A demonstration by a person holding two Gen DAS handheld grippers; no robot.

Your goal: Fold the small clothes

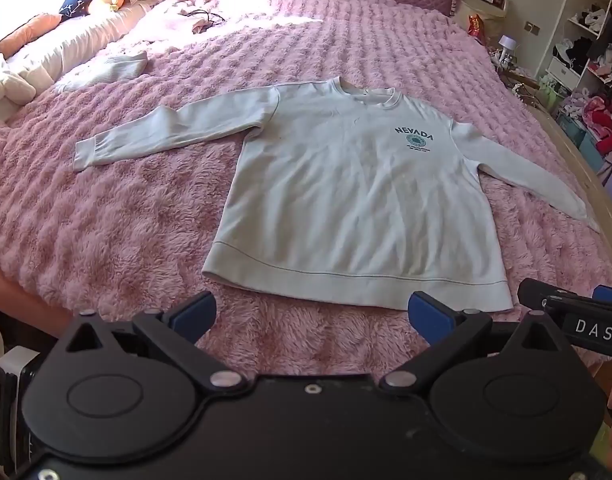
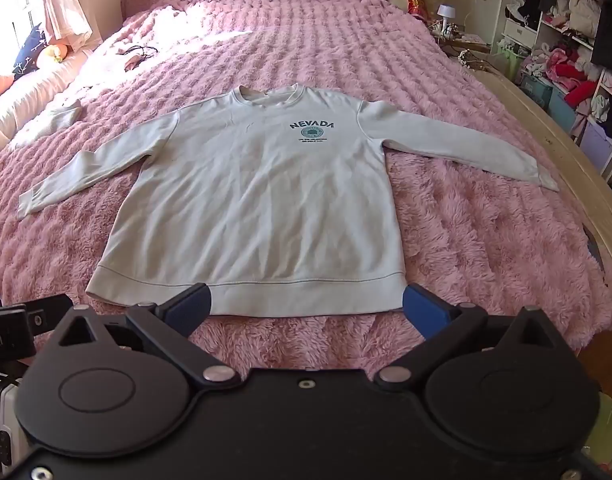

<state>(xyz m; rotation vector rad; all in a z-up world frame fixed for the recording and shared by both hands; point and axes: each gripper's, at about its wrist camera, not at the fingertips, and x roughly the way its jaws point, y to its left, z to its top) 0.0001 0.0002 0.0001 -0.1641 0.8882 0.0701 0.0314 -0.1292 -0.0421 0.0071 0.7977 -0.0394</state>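
The pale NEVADA sweatshirt (image 2: 250, 196) lies flat and face up on the fluffy pink bedspread (image 2: 466, 240), collar toward 12 o'clock, hem toward 6, sleeves spread to 9 and 3. The right claw (image 2: 304, 306) hovers spread wide, empty, just short of the hem; the left claw (image 1: 312, 314) is likewise wide and empty at the hem's 7 o'clock side. A folded white garment (image 1: 106, 72) lies well apart at 10 o'clock.
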